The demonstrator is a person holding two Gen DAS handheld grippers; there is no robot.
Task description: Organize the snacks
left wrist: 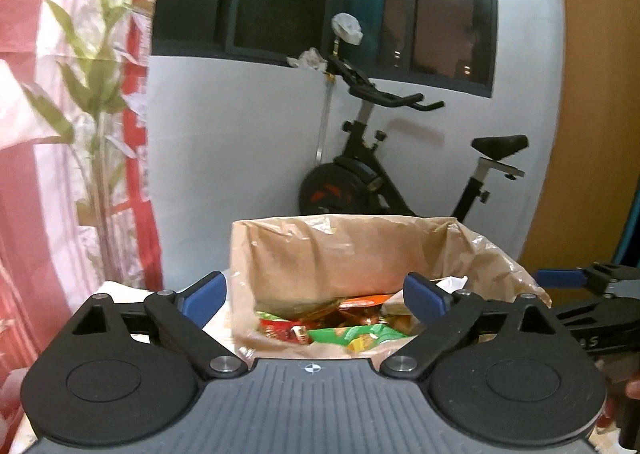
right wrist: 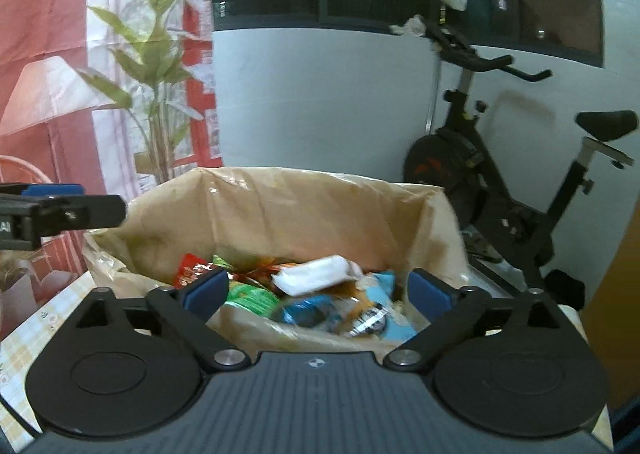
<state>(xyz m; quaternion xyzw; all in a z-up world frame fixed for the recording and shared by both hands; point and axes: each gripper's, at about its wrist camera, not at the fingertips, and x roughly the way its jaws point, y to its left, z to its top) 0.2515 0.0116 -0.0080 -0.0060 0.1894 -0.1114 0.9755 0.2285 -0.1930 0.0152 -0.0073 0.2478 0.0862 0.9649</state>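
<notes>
We've got both grippers, left [left wrist: 316, 296] & right [right wrist: 320, 288], jaws spread wide w/ nothing held. Snacks [right wrist: 312, 294] sit in the brown paper bag [left wrist: 344, 250] just ahead. Risk: fingers snag the thin bag wall, tipping it.

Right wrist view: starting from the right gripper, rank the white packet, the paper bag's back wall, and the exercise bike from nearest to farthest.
1. White packet: atop the snacks, just ahead of the open right gripper.
2. Paper bag's back wall: behind the snacks.
3. Exercise bike: far right, by the wall.
</notes>
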